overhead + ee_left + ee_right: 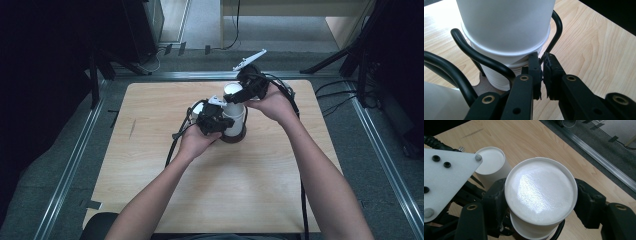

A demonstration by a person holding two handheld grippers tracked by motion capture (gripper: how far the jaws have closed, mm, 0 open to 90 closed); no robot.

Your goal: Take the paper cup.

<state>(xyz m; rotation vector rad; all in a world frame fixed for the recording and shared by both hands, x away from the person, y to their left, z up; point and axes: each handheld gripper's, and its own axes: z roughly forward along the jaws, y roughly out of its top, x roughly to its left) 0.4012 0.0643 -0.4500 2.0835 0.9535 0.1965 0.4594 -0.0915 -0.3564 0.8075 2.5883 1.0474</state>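
A stack of upturned white paper cups [234, 116] stands in a black wire holder [482, 59] on a brown base [234, 137] at mid-table. My right gripper [246, 91] is shut on the top cup [540, 191], one jaw pressing each side just under its rim. That cup sits slightly raised over the ribbed cup below [496, 76]. My left gripper [542, 59] is shut on a thin upright wire of the holder, low beside the stack. A second white cup [490, 162] stands in the holder's other ring, left of the stack.
The light wooden table [225, 190] has open surface in front and to both sides. Metal rails [70, 165] run along its edges. Cables [302, 200] trail from both grippers. The left gripper's grey plate [446, 180] sits close to the second cup.
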